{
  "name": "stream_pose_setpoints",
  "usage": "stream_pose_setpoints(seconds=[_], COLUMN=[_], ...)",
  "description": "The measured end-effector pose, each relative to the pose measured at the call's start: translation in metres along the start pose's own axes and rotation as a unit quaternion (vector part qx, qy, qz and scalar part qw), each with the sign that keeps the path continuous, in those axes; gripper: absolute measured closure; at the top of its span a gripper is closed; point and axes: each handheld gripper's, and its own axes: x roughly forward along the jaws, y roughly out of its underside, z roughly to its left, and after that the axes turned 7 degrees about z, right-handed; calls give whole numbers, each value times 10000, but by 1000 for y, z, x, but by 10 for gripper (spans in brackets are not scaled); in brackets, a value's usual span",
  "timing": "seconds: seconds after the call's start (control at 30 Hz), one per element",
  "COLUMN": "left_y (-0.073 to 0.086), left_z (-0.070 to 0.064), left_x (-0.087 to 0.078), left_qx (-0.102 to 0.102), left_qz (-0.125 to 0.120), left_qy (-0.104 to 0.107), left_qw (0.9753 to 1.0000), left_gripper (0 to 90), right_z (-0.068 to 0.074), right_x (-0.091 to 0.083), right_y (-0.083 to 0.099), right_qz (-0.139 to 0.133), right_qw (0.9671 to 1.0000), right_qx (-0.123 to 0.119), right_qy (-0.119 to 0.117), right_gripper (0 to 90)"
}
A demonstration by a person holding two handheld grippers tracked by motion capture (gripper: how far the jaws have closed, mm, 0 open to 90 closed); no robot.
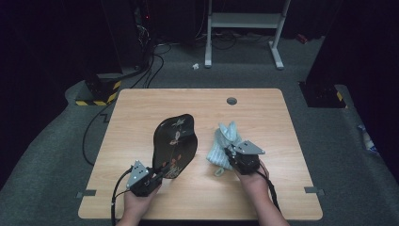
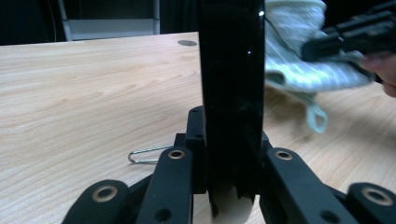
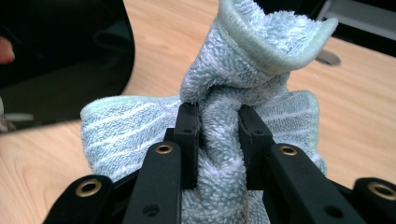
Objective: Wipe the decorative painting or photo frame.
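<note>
A glossy black plate (image 1: 175, 141) with a flower pattern is tilted up off the table, and my left gripper (image 1: 160, 173) is shut on its near edge. In the left gripper view the black plate (image 2: 232, 84) stands on edge between the two jaws. A light blue striped towel (image 1: 225, 143) lies bunched at the middle right of the table, and my right gripper (image 1: 231, 155) is shut on a fold of it. The right gripper view shows the towel (image 3: 219, 135) pinched between the jaws, its top fold standing up.
The wooden table (image 1: 141, 108) has a round cable hole (image 1: 231, 100) near its far edge. A small wire clip (image 2: 147, 153) lies on the table by the left gripper. A white metal stand (image 1: 244, 28) and cables sit on the floor beyond the table.
</note>
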Motion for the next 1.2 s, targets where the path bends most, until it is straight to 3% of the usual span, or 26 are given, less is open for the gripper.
stream_pose_setpoints(seconds=[0.07, 0.27, 0.33, 0.4, 0.77, 0.97, 1.2], left_y=[-1, -5, -6, -8, -11, -12, -11], left_z=[-1, -4, -4, -4, -2, 0, -3], left_x=[2, 11, 14, 16, 26, 25, 22], left_qx=[22, -33, -51, -44, -91, -94, -46], left_qz=[-16, 11, 6, 11, 39, 107, 228], left_qy=[-39, -60, -80, -104, -132, -102, -18], left_qw=[10000, 10000, 10000, 9999, 9999, 9998, 9997], left_gripper=[781, 782, 782, 781, 752, 672, 577], right_z=[-1, -8, -12, -17, -24, -27, -27], right_x=[-4, -8, -8, -8, 0, 8, 10], right_y=[11, 37, 41, 45, 52, 57, 58], right_qz=[-10, 110, 210, 234, 702, 870, 931], right_qw=[9998, 9991, 9991, 9985, 9960, 9939, 9935], right_qx=[191, 395, 361, 486, 459, 645, 628], right_qy=[-39, -59, 53, 80, 309, 201, 184], right_gripper=[729, 718, 718, 718, 703, 698, 689])
